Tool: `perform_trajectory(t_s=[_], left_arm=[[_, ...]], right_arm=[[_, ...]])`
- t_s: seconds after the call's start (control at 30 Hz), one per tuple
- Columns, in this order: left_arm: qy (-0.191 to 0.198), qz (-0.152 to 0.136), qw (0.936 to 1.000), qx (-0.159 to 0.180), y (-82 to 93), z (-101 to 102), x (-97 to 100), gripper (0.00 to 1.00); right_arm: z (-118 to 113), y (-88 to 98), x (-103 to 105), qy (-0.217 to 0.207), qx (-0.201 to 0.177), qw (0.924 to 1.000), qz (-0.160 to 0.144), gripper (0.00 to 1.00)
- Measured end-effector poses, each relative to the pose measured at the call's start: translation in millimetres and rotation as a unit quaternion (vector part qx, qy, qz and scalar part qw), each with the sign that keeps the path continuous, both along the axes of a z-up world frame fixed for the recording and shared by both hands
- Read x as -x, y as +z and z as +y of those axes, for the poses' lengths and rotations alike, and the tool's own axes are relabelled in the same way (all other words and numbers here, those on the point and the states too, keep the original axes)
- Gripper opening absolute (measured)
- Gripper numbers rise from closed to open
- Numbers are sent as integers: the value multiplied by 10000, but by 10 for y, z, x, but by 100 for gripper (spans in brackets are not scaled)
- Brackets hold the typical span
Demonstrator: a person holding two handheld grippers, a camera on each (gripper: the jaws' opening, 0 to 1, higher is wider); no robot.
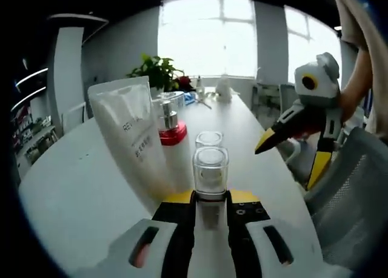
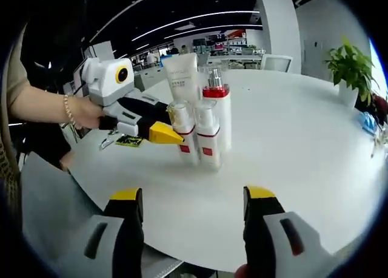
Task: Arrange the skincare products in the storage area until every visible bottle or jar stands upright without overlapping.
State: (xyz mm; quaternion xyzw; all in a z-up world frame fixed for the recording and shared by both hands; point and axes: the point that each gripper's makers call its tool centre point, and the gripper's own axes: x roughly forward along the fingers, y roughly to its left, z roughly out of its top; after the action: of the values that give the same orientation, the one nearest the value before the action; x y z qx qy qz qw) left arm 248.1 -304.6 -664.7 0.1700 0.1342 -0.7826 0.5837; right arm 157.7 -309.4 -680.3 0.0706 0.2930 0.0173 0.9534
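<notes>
Three upright bottles point(image 2: 203, 129) and a white tube point(image 2: 182, 74) clustered on the surface point(image 2: 291, 144), left hand-held gripper point(image 1: 211, 199) clamped on the nearest clear-capped bottle point(image 1: 210, 172), right hand-held gripper point(image 2: 193, 196) wide open, holding nothing
</notes>
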Motion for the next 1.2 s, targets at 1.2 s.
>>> perform_trajectory(t_s=[1.2], left_arm=[[51, -96, 9999, -83, 132, 130, 36, 32]], right_arm=[[89, 53, -32, 156, 42, 9999, 3, 69]])
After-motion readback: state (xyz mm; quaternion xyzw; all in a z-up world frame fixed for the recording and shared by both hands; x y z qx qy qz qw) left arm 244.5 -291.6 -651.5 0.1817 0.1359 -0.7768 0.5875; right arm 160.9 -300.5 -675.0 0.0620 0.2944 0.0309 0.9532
